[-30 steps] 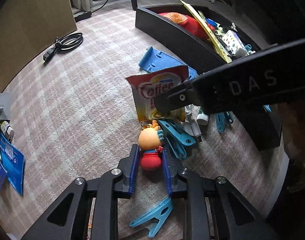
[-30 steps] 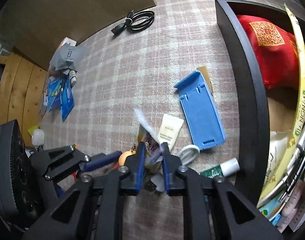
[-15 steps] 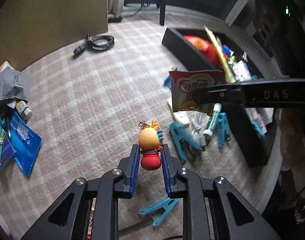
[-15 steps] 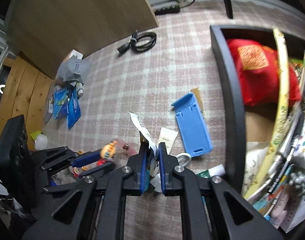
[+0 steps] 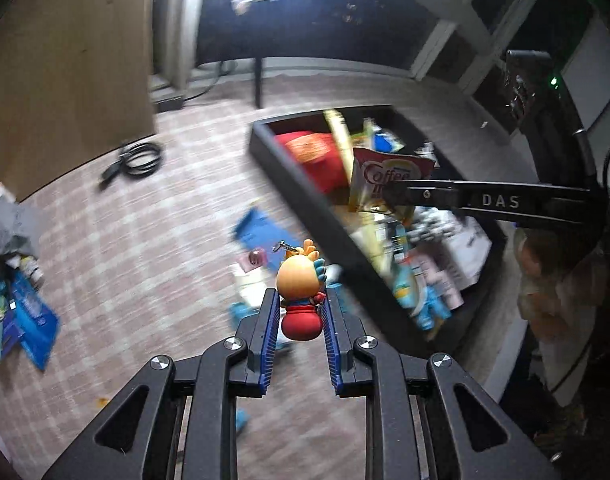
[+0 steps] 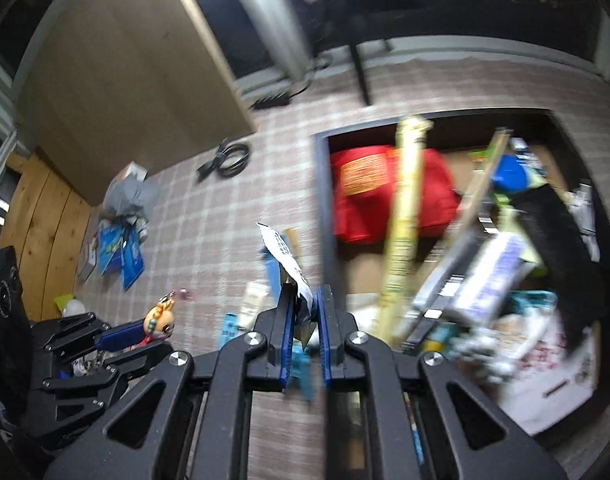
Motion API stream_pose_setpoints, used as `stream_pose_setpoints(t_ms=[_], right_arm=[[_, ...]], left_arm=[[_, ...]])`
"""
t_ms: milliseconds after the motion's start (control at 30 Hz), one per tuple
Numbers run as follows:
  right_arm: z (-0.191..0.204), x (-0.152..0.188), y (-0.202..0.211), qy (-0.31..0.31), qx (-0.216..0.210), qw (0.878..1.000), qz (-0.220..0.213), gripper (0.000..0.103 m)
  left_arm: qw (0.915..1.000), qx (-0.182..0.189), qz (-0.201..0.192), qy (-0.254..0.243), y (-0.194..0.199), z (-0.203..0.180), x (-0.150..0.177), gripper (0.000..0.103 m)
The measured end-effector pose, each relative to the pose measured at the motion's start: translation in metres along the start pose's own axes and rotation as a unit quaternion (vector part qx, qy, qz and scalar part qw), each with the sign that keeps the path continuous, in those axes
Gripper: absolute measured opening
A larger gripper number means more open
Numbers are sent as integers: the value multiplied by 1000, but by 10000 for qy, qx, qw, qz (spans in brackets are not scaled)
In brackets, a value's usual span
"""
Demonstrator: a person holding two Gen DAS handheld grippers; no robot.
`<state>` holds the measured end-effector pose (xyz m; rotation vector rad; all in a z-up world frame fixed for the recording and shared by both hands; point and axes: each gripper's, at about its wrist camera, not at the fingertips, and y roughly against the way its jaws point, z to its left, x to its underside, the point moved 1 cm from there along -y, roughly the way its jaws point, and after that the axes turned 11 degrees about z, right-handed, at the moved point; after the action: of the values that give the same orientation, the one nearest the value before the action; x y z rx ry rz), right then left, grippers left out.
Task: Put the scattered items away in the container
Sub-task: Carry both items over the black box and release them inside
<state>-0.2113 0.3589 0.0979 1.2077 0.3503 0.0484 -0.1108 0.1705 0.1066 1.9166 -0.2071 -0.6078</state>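
My left gripper (image 5: 299, 300) is shut on a small toy figure keychain (image 5: 300, 292) with an orange head and red body, held above the carpet. From the right wrist view the same toy (image 6: 159, 320) shows in the left gripper at lower left. My right gripper (image 6: 305, 300) is shut on a coffee creamer packet (image 6: 287, 260), seen edge-on. In the left wrist view that packet (image 5: 385, 184) hangs over the black container (image 5: 305, 184), which is full of items, among them a red pouch (image 6: 385, 192).
On the plaid carpet lie a blue phone stand (image 5: 261, 232), a pink item (image 5: 255, 258), a coiled black cable (image 5: 139, 162) and blue packets (image 5: 21, 320) at the left. A wooden panel (image 5: 65, 60) stands behind. A person's hand (image 5: 561, 280) shows at right.
Both grippers have risen from the carpet with their items. The right gripper carried the coffee packet over the container; the left lifted the toy figure off the floor.
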Motion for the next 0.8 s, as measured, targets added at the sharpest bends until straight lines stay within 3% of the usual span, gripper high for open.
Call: stream_pose_setpoints(t_ms=[500, 800], right_arm=[[-114, 46, 66, -960, 526, 9927, -501, 11], [-133, 58, 79, -1184, 645, 9889, -625, 11]], left_arm=[[9968, 469, 57, -651, -19, -112, -34, 20], [9943, 487, 88, -942, -23, -140, -38, 20]])
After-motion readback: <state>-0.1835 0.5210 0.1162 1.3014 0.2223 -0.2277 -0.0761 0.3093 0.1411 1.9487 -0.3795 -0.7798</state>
